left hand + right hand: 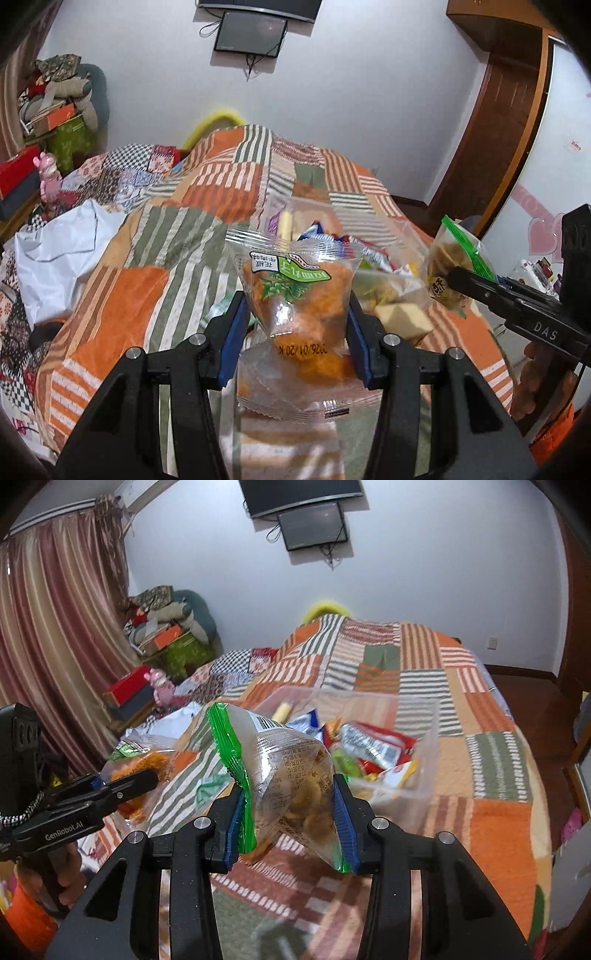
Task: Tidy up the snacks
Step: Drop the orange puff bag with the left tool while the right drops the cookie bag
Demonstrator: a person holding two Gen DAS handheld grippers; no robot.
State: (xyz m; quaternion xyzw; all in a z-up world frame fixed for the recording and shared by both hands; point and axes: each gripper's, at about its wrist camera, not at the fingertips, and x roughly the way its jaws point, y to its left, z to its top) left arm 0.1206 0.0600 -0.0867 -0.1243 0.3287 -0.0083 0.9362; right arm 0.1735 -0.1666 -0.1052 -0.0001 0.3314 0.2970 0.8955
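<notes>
The left tongs (295,332) clench a clear snack packet (295,291) filled with orange pieces; its green label reads upside down and both blue pads (232,336) press into its sides. The packet hangs above the bed (147,236), over the near edge of the patchwork quilt of orange, green and striped squares.

The right tongs (291,816) grip a second clear packet with green sealed edges (284,771), holding pale brown pieces; its printed back faces the camera and its green seam is folded against the left pad. This packet too is held clear of the quilt, towards the bed's near edge.

Beyond both packets, near the middle of the bed, stands a clear plastic bin (424,738) with more wrapped snacks (373,746) lying in it, red, white, blue and yellow among them. In the left wrist view the bin's contents are partly hidden behind the held packet.

A crumpled white plastic bag (59,254) lies at the bed's left edge. A pink figurine (160,686) stands on low furniture beyond that edge, beside a red box (129,686). A dark screen (251,33) hangs on the far wall.
</notes>
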